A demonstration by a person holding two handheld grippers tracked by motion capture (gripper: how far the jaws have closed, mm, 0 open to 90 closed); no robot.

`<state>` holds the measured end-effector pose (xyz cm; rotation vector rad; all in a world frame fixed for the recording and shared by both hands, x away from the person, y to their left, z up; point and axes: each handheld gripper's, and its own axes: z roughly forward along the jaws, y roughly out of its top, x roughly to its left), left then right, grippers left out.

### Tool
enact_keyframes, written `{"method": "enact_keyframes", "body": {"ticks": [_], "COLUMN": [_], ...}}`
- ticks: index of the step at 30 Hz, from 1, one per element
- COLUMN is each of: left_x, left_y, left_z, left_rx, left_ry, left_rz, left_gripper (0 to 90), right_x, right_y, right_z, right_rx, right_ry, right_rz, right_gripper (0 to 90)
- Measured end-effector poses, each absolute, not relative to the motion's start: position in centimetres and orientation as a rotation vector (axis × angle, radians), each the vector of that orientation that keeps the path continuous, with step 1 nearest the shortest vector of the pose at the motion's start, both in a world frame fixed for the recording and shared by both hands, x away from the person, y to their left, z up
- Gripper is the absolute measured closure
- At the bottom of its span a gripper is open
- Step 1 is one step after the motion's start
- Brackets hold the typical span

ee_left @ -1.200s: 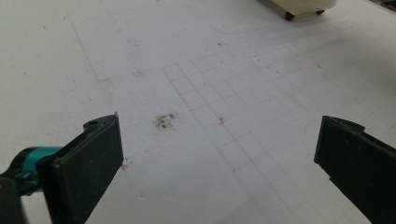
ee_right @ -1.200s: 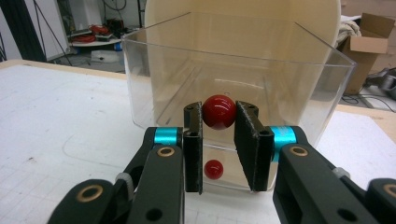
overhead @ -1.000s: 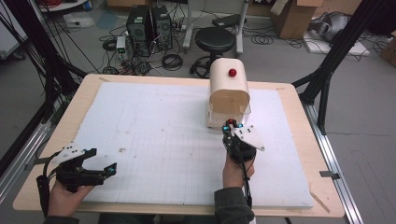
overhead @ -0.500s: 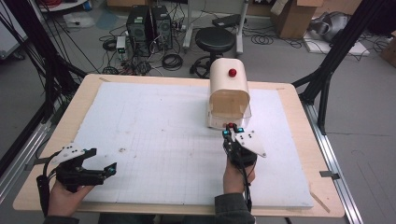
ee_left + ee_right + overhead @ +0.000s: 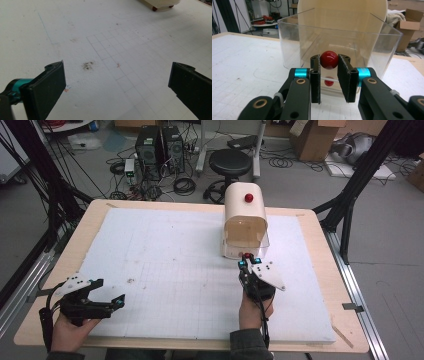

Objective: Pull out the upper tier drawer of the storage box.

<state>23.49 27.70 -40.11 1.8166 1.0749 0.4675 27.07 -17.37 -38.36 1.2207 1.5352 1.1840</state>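
Note:
A cream, round-topped box stands at the far right of the white mat, and a clear plastic drawer sticks out of its near side. On the drawer's front is a small red ball knob. My right gripper is shut on that knob, one pad on each side, and it points away from the person. My left gripper hovers over the mat's near left corner, jaws wide open with nothing between them.
A second red knob sits on top of the cream box. The gridded white mat covers a wooden table. A dark smudge marks the mat ahead of the left gripper. A stool and computers stand beyond the table.
The right hand has shifted slightly and rolled, so its grey plate shows more at the right. It keeps its hold on the knob. The left hand has stayed put.

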Motion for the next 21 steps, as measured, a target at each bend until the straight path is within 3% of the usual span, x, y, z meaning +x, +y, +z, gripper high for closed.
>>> {"method": "enact_keyframes", "body": {"ticks": [21], "left_x": [23.48], "left_y": [27.73], "left_z": [-40.08], "left_rx": [1.813], "left_ry": [1.074], "left_rz": [0.468], "left_gripper": [1.8], "right_x": [26.86], "right_y": [-17.49], "right_z": [-38.79], "right_rx": [1.224], "right_ry": [1.529], "right_rz": [1.213], "right_gripper": [72.4]}}
